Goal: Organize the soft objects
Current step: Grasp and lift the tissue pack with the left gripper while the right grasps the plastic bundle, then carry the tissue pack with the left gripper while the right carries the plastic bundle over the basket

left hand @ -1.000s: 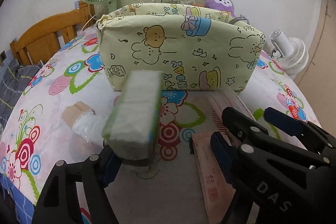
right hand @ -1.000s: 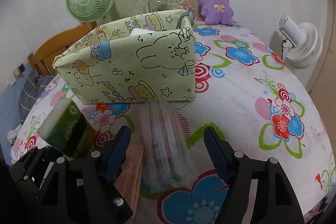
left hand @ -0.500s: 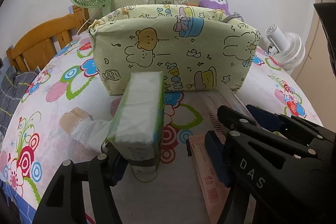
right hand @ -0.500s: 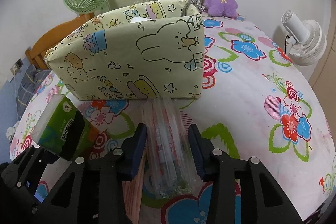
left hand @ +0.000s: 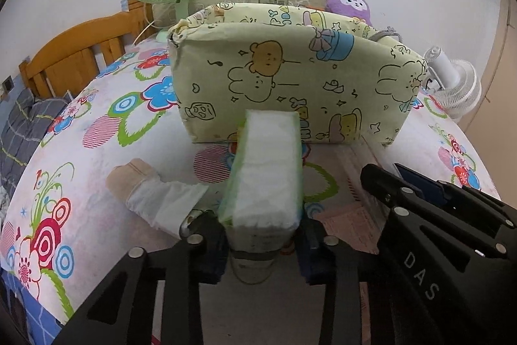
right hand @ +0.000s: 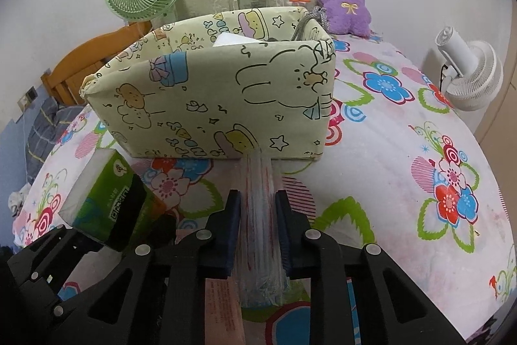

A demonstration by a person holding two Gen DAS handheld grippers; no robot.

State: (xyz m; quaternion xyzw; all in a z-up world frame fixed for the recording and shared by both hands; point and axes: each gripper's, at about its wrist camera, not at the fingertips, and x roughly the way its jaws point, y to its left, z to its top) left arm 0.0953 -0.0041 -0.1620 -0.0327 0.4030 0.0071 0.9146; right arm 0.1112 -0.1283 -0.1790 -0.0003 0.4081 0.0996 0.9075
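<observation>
The left gripper [left hand: 263, 243] is clamped on a tissue pack [left hand: 266, 175] held just before the cartoon-print fabric bin [left hand: 290, 83]; only the right wrist view shows the pack's green printed face. There the right gripper [right hand: 258, 228] pinches a clear plastic packet [right hand: 260, 202] lying on the floral bedspread [right hand: 420, 183]. The packet's contents are hard to make out, and the bin's inside is mostly hidden.

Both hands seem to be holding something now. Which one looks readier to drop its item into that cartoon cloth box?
Probably the left. The left gripper holds the tissue pack clear above the bed, aimed at the box. The right gripper has only clamped the clear packet, apparently low on the bedsheet.
</observation>
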